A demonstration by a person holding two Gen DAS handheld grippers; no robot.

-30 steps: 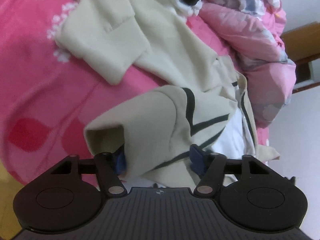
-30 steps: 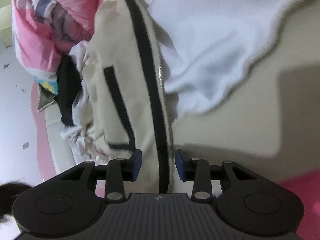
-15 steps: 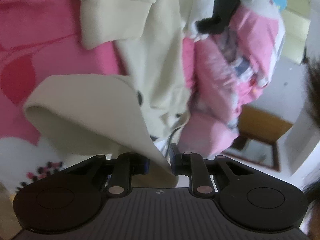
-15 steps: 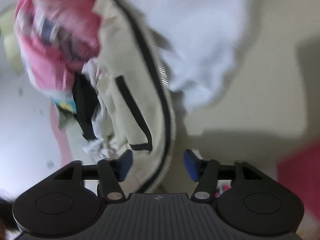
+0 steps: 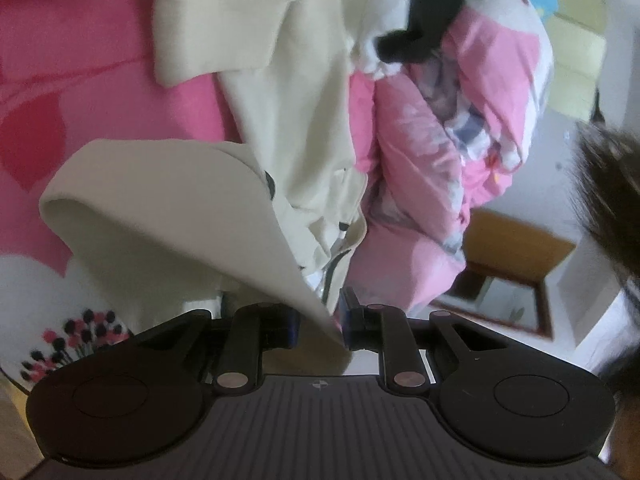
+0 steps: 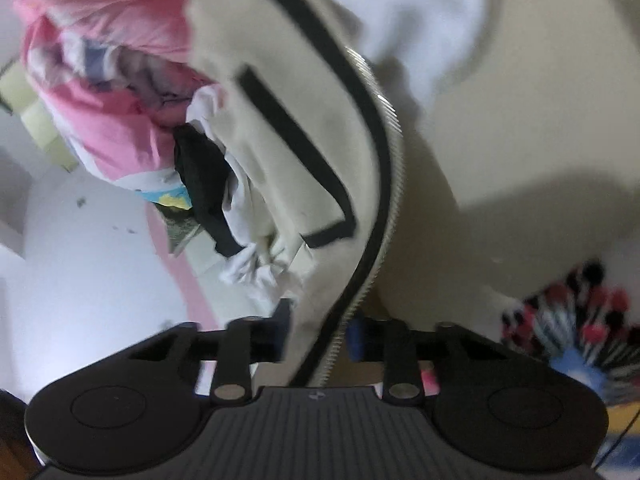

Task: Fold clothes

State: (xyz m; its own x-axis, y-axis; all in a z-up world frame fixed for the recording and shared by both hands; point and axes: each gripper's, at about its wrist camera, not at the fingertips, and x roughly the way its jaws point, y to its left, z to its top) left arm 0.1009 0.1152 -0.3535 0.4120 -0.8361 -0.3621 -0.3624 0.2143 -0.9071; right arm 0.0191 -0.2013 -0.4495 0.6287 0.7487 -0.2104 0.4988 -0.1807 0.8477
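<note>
Each claw is a matte black plastic unit. The left claw (image 5: 318, 322) and the right claw (image 6: 320, 338) share one design. A central grey-black plate with fine lengthwise ribs runs along the lower edge of the view; a small round crosshair mark sits at its front edge. On either side lies a broad rounded black housing with a shallow circular recess in its top. Two black link bars run forward from the plate, each fixed by a round silver pivot screw. Smaller silver pins mark the outer ends of the bars. The fingers (image 5: 350, 316) carry blue pads on their inner faces.
</note>
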